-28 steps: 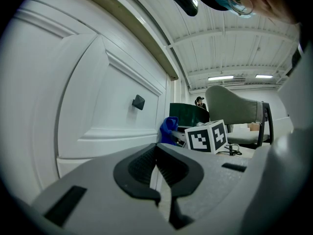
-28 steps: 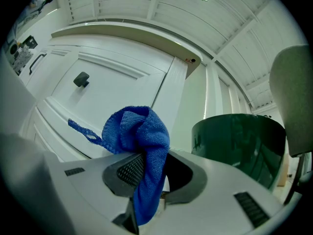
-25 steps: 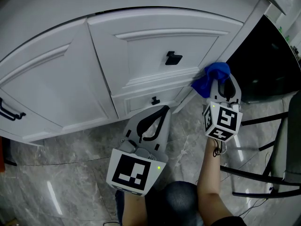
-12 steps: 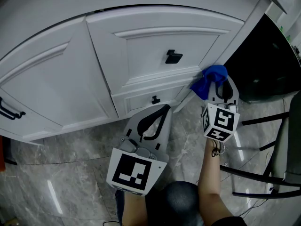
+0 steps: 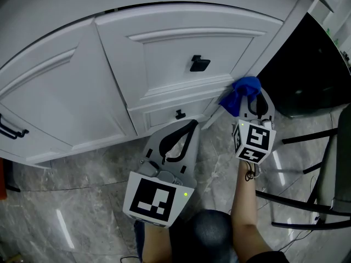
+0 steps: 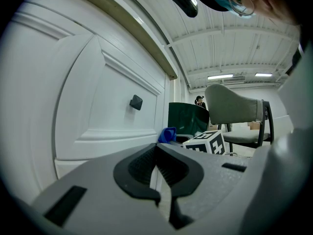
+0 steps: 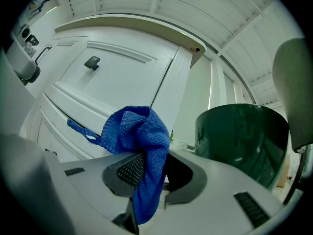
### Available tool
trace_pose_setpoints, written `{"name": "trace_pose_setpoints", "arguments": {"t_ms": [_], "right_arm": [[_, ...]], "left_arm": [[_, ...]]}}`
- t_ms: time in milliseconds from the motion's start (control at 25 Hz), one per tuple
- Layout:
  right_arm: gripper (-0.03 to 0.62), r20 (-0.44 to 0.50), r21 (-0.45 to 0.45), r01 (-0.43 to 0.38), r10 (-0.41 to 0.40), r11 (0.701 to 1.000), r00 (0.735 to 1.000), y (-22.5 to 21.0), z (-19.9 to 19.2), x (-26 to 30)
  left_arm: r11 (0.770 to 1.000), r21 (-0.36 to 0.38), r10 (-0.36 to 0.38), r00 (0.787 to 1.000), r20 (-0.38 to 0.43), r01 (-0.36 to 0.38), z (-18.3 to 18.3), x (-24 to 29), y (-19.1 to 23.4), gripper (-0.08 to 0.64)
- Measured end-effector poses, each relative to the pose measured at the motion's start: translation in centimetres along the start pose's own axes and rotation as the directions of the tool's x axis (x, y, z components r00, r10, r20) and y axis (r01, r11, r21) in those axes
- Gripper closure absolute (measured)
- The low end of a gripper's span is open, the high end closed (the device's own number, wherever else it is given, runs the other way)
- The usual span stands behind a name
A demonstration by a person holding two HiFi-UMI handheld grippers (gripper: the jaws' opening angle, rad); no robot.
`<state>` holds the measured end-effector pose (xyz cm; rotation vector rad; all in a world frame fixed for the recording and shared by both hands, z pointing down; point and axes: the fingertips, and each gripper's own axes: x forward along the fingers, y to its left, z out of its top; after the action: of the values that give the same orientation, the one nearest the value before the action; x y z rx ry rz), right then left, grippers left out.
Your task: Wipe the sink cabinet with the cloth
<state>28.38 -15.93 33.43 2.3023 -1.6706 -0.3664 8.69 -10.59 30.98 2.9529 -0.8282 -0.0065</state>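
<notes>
1. The right gripper (image 5: 253, 99) is clamped on a bunched blue microfibre cloth (image 5: 239, 95). In the right gripper view, the cloth (image 7: 139, 131) fills the narrow gap between the jaws and bulges above them.
2. The cloth sits at the right edge of the white panelled sink cabinet (image 5: 82, 92), below and right of the black square knob (image 5: 199, 63). Whether it touches the cabinet's frame cannot be told.
3. The bare right forearm (image 5: 241, 212) reaches up from the lower edge of the head view, with the gripper aimed at the cabinet.
4. The left gripper (image 5: 191, 127) hangs lower, over the grey marble floor (image 5: 71, 201). It is tilted towards the cabinet's base but apart from it, and its jaws are closed tip to tip on nothing.
</notes>
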Motion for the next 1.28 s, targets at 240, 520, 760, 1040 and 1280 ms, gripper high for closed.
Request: {"name": "trace_pose_setpoints", "arguments": {"t_ms": [240,520,760,1040,1280], "right_arm": [[0.477,-0.013,0.002,-0.008,0.008,1.000,1.000,0.1,-0.7,0.1],[0.476,-0.008,-0.010,-0.005,0.004,1.000,1.000,0.2,-1.1,0.1],[0.476,-0.021,-0.007,-0.005,0.005,1.000,1.000,0.3,-1.8,0.1],[0.476,-0.039,0.003,-0.013,0.013,1.000,0.999,0.5,-2.5,0.2],[0.476,-0.042,0.002,-0.013,0.013,1.000,0.999,0.5,-2.8,0.2]], "left_arm": [[1.000,0.001,0.002,1.000,-0.004,-0.002,-0.1,0.1,-0.1,0.557],[1.000,0.006,0.000,1.000,-0.006,0.000,-0.1,0.3,-0.2,0.557],[1.000,0.006,-0.002,1.000,-0.008,0.002,-0.2,0.4,-0.3,0.557],[1.000,0.010,-0.006,1.000,-0.012,0.006,-0.4,0.7,-0.4,0.557],[1.000,0.012,-0.011,1.000,-0.014,0.011,-0.4,0.8,-0.5,0.557]]}}
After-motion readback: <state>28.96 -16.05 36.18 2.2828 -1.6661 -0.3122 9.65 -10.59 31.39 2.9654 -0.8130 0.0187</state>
